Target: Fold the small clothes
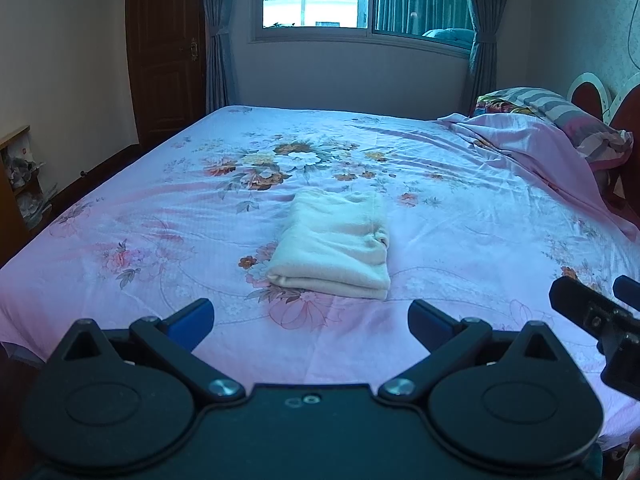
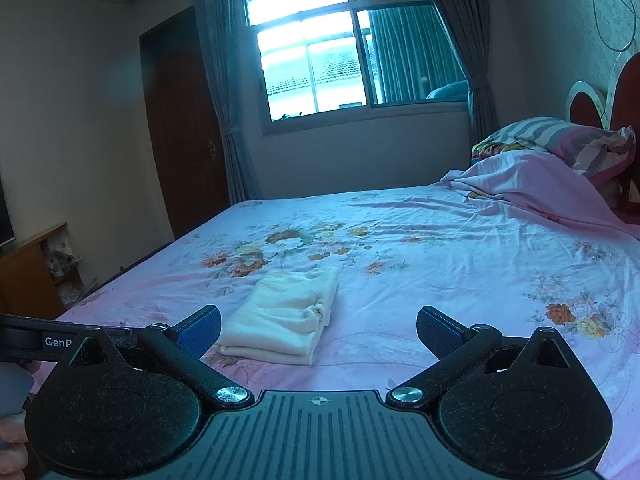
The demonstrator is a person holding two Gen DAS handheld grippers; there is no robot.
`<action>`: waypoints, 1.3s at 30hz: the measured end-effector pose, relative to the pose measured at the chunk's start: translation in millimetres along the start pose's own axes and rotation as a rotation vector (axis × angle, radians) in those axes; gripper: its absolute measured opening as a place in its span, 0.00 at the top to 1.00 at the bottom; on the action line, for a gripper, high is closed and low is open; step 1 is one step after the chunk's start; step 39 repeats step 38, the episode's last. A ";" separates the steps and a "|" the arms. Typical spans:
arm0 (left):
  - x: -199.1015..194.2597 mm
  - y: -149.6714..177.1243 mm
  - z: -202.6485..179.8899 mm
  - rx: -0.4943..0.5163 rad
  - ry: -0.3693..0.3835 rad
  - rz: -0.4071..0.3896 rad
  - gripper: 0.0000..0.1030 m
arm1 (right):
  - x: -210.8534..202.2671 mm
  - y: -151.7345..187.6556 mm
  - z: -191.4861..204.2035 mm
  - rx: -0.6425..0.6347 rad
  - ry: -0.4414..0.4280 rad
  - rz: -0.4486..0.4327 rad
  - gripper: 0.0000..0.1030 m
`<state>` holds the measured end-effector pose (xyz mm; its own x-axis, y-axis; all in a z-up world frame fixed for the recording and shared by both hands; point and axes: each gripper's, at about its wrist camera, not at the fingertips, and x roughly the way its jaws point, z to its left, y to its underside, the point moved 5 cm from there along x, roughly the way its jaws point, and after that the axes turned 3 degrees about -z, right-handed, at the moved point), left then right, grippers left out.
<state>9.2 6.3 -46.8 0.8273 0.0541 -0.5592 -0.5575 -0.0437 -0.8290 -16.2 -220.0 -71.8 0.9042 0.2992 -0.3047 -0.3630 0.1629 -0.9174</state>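
On the bed (image 1: 460, 208), a folded cloth (image 1: 332, 246) lies at twelve o'clock; left gripper (image 1: 311, 322) and right gripper (image 2: 319, 330) gape wide, empty.

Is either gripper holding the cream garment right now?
No, the folded cream garment lies free on the bed, beyond both open grippers.

White "GenP" (rest hidden) on the left gripper (image 2: 36, 342)
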 end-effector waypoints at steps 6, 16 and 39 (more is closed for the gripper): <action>0.5 1.1 0.3 0.004 0.005 0.003 0.01 | 1.8 1.3 0.9 0.000 0.004 0.003 0.00; 2.2 1.9 -1.8 0.016 0.017 0.006 0.01 | 3.2 3.8 0.8 0.000 0.004 0.008 0.00; 23.3 -0.7 -10.0 0.036 0.096 0.010 0.01 | 12.1 13.5 -7.1 0.030 0.034 0.019 0.00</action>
